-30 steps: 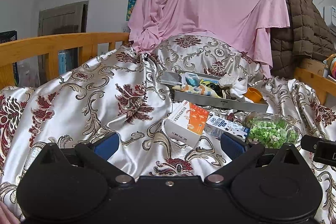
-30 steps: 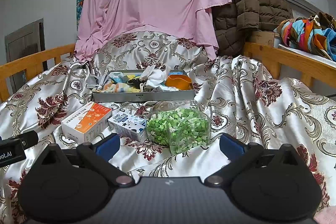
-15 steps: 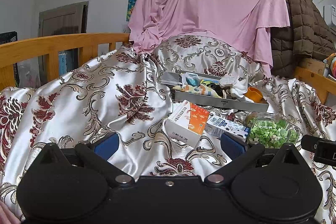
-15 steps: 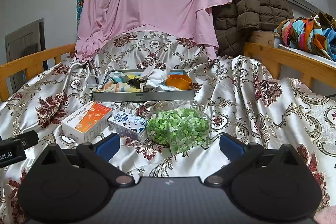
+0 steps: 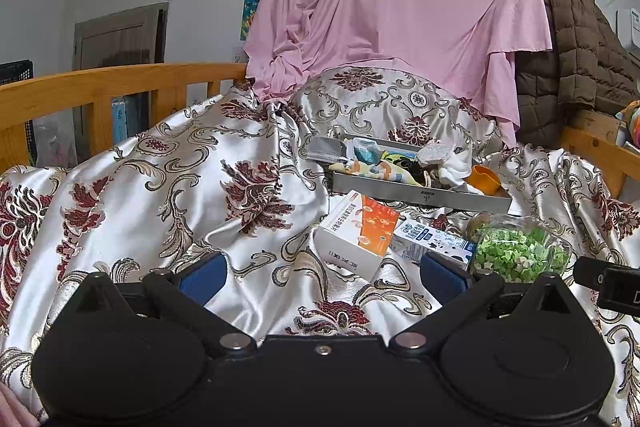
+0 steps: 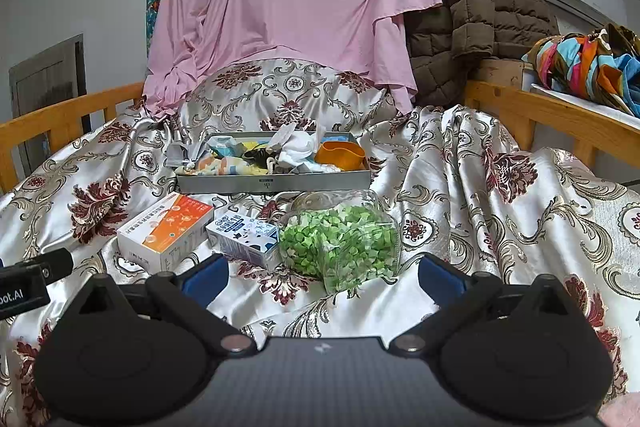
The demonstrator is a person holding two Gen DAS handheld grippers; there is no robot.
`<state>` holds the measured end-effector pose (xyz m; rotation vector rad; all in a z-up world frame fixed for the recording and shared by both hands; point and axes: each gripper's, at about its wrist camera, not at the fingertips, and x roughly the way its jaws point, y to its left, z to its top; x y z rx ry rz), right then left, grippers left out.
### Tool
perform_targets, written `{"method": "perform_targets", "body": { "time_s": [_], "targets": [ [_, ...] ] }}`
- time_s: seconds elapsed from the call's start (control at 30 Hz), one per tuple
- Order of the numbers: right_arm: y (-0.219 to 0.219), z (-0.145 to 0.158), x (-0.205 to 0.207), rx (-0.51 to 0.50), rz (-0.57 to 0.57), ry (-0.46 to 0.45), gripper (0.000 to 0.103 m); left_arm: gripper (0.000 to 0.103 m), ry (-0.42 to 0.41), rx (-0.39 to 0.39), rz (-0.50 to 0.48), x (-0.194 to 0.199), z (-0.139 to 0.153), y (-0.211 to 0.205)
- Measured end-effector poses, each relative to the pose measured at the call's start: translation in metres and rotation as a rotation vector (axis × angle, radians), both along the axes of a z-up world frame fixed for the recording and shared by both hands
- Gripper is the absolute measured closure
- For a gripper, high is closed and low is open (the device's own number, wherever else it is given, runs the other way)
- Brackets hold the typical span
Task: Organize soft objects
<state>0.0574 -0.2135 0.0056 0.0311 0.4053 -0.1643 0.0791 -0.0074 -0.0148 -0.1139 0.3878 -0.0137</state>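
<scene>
Grey tray (image 6: pixel 276 183) of cloths, long axis left-right.

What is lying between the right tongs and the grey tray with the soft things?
In the right wrist view, a clear jar of green pieces lies between the open right tongs and the grey tray.

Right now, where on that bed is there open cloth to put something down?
Open satin shows left of the orange-and-white box, toward the wooden rail, and right of the jar of green pieces, toward the other rail. It is crowded in the middle: box, milk carton, jar, and the full grey tray behind.
</scene>
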Motion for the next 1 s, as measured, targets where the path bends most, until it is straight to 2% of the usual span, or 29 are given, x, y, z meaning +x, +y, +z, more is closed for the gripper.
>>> {"method": "perform_targets", "body": {
  "time_s": [0.87, 1.0],
  "targets": [
    [-0.0016, 0.0002, -0.0018, 0.001, -0.005, -0.005, 0.000, 0.001, 0.025, -0.001, -0.003, 0.0019, -0.0006, 0.0059],
    [-0.0020, 0.0003, -0.0020, 0.001, -0.005, -0.005, 0.000, 0.001, 0.021, 0.024, -0.002, 0.0021, 0.0012, -0.0005]
  ]
}}
